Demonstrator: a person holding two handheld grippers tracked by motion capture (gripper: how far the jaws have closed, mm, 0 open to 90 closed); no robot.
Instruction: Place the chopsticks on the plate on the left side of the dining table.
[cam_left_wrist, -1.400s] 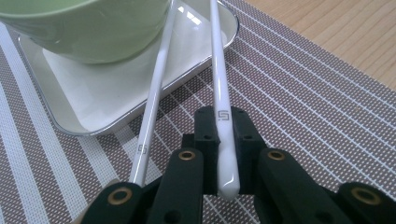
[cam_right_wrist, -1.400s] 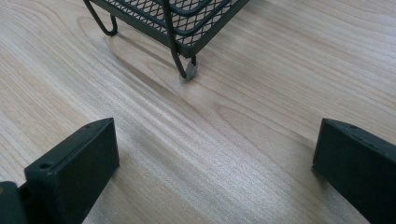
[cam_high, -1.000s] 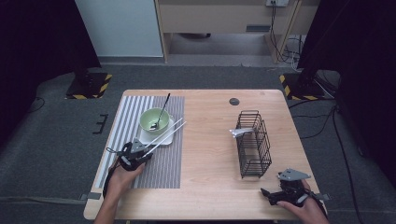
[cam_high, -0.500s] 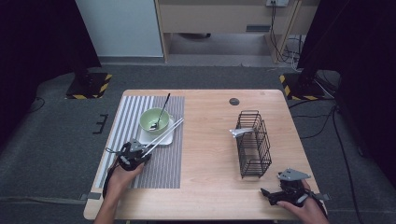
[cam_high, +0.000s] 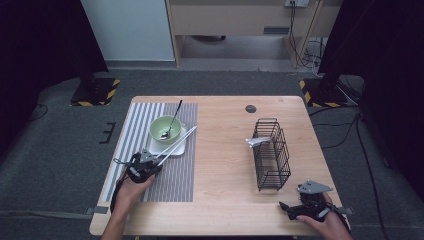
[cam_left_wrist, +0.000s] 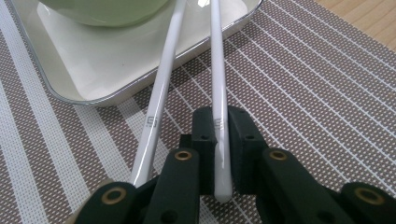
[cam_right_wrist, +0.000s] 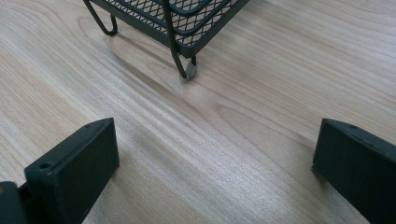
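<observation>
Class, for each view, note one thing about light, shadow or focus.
High view: the table is lit, the room's sides dark. Left gripper view: glare streaks on the white chopsticks, and the near jaws look soft. Right gripper view: the wire basket casts a shadow towards the camera.

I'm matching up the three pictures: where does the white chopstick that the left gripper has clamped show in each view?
High view: the clamped chopstick runs from the left gripper up-right past the green bowl.
Left gripper view: centre, upright between the shut jaws.
Right gripper view: not in it.
Shared landmark: the white tray.
</observation>
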